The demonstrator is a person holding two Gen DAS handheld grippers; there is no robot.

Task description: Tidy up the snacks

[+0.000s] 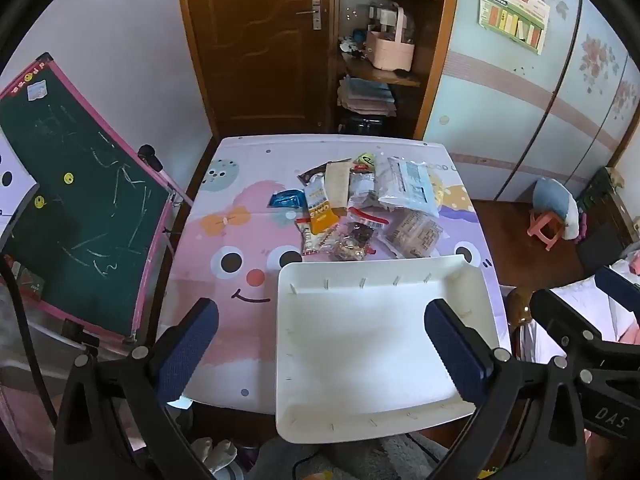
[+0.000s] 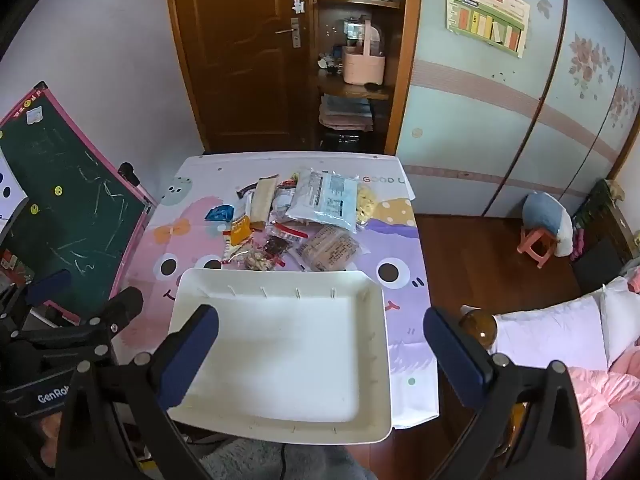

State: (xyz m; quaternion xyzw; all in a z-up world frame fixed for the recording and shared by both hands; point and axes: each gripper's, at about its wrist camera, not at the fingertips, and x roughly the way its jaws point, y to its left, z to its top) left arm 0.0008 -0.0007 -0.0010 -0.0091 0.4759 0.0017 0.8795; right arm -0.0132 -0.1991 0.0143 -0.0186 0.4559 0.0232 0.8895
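Note:
A pile of snack packets (image 1: 360, 208) (image 2: 296, 220) lies in the middle of the table with the cartoon cloth (image 1: 224, 240) (image 2: 400, 320). It holds a blue packet (image 1: 286, 199) (image 2: 219, 213), an orange packet (image 1: 322, 216), a large pale bag (image 1: 412, 188) (image 2: 326, 200) and a brown cracker pack (image 1: 414, 234) (image 2: 330, 248). An empty white tray (image 1: 380, 344) (image 2: 288, 352) sits at the table's near edge, in front of the pile. My left gripper (image 1: 320, 344) is open above the tray's left side. My right gripper (image 2: 320, 348) is open above the tray's right side. Both are empty.
A green chalkboard easel (image 1: 80, 208) (image 2: 68, 208) leans at the table's left. A brown door (image 1: 256, 40) and shelves (image 1: 380, 60) stand behind. A wardrobe (image 1: 540, 100), a pink stool (image 1: 546, 228) and a bed (image 2: 580, 352) are on the right.

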